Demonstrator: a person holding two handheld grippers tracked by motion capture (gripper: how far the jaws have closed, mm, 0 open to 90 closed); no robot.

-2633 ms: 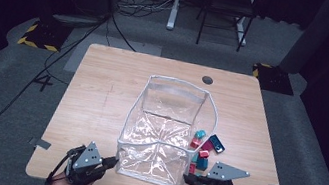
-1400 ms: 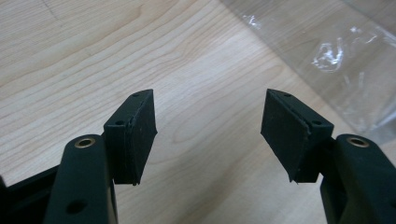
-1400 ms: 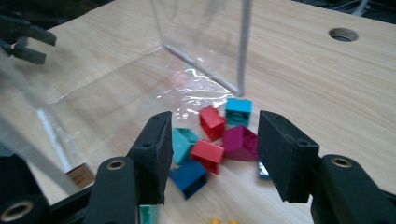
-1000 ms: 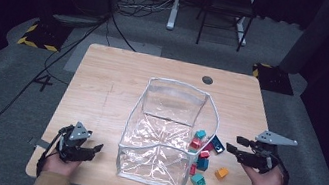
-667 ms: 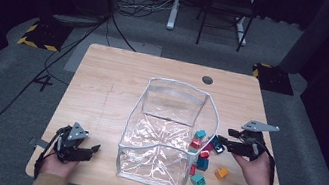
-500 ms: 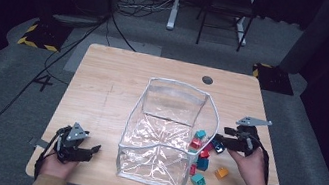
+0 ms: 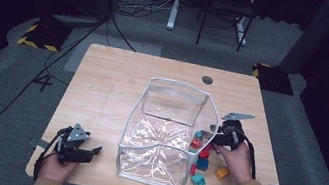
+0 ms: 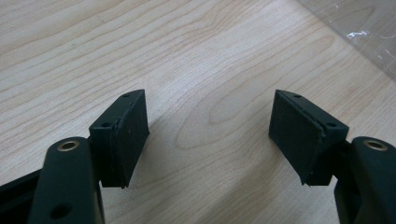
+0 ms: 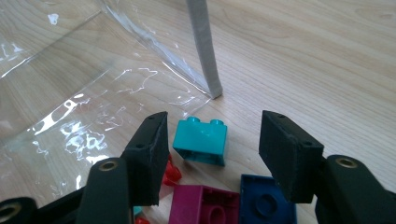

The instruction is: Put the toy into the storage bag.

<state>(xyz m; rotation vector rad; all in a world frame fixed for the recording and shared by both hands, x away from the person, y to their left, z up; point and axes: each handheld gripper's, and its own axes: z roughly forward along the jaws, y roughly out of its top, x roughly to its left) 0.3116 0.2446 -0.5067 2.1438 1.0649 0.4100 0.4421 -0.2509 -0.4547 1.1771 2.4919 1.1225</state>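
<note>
Since the shot 2.6 s back, our right tool (image 7: 212, 133) has left the near edge of the clear bag (image 7: 165, 138), swung out to the right and come in low over the bricks; our left tool (image 7: 86, 153) has slid left, off the bag.

Teal brick (image 9: 201, 141) is the target, we judge: it lies on the counter (image 7: 112, 89) just outside the bag's right wall, beside the grey seam strip (image 9: 204, 46), studs pointing away from the cam. Right tool (image 9: 210, 154) is spread wide w/ nothing in it, jaws either side of the brick but not touching. Magenta brick (image 9: 203, 205) and blue brick (image 9: 266, 205) sit just nearer the cam, red bit (image 9: 169, 173) by the left jaw.

To do this well, prob.: ease fwd a bit so pads cover the brick's flat sides, keep the left jaw off the bag film and red piece, square up, then close gently so it doesn't squirt out.

In the high view more bricks lie nearer us, incl. an orange one (image 7: 221, 172) and another teal one (image 7: 198, 181).

Pose: right hand (image 7: 237, 158) reaches in from bottom right, tool pointing left at the bag's side, held low. Left hand (image 7: 56, 168) rests near the counter's front-left corner, tool aimed right toward the bag but well apart from it; left tool (image 8: 210, 135) is also spread and empty over bare wood.
</note>
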